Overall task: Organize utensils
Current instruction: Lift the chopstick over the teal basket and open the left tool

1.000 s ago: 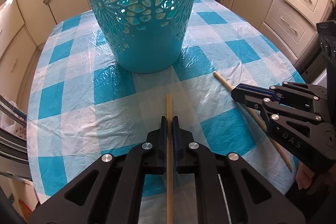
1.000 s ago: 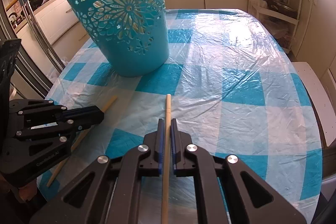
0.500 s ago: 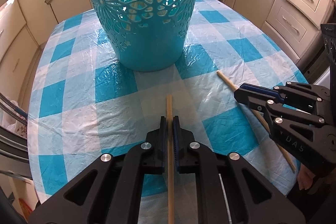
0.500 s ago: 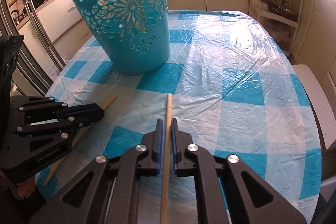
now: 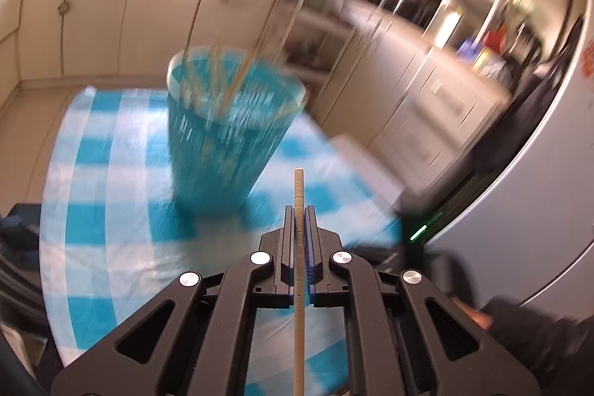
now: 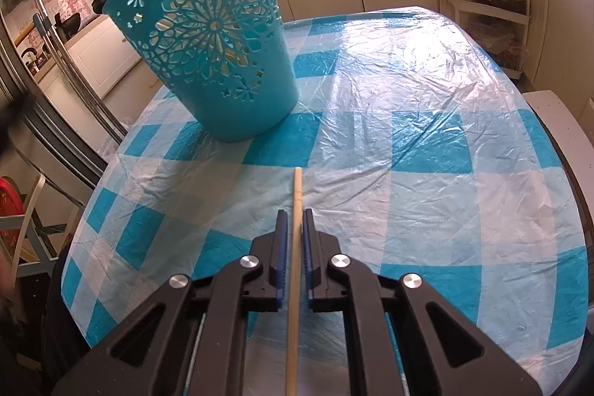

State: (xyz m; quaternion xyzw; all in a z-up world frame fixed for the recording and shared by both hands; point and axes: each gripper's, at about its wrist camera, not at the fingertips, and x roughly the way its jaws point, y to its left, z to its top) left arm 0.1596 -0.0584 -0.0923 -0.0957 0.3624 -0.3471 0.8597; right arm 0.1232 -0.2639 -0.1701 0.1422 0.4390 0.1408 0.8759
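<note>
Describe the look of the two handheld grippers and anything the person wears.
Both the left gripper and right gripper are matte black, with angular cut-out linkage arms, round silver bolt heads, and blue pads lining their narrow fingers. A dark sleeve shows at the lower right.

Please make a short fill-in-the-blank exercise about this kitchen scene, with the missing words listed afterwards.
1. Each claw is shut on one wooden ____.
2. The turquoise basket stands on a tablecloth checked in white and ____.
3. Seen from the left claw, the basket already holds several ____.
4. The right claw grips its stick with the tip pointing toward the ____.

Missing words: chopstick; blue; chopsticks; basket
</note>
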